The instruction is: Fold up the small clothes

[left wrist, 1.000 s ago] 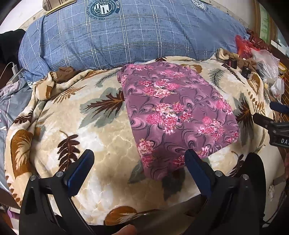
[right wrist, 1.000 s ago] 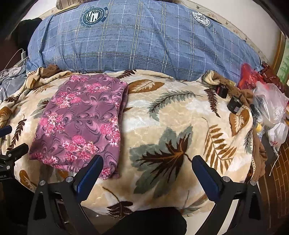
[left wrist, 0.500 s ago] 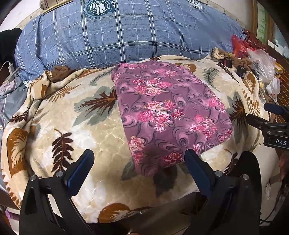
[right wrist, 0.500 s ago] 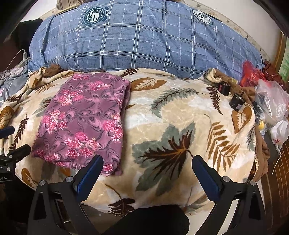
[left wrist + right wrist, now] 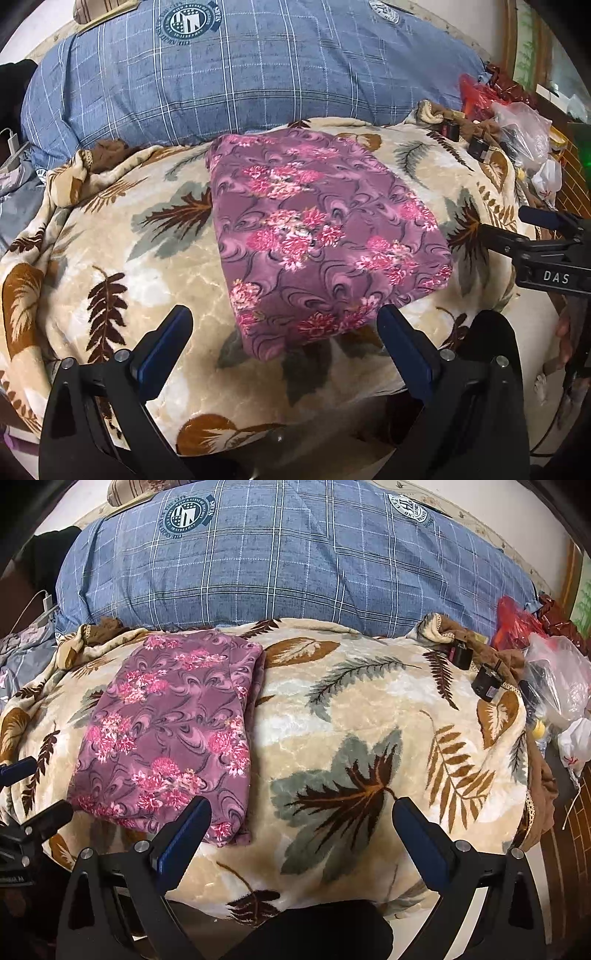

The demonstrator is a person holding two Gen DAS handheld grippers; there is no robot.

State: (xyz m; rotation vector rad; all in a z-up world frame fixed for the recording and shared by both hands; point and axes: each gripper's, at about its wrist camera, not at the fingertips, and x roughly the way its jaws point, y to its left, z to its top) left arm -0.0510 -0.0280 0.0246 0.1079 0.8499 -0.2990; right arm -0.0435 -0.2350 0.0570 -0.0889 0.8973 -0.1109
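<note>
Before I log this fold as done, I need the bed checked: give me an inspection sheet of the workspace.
Surface: leaf-print blanket spread over the bed.
Job's things: purple floral garment lies folded flat on the blanket.
Clutter: plastic bags and two small black items at the right edge.
Grippers: left gripper and right gripper open, holding nothing.
Cables: white charger cable at far left.
Surroundings: blue plaid pillow behind.

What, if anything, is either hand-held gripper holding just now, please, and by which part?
Nothing is held. The left hand-held gripper and right hand-held gripper are both open, and the folded purple floral garment lies free on the leaf-print blanket.
</note>
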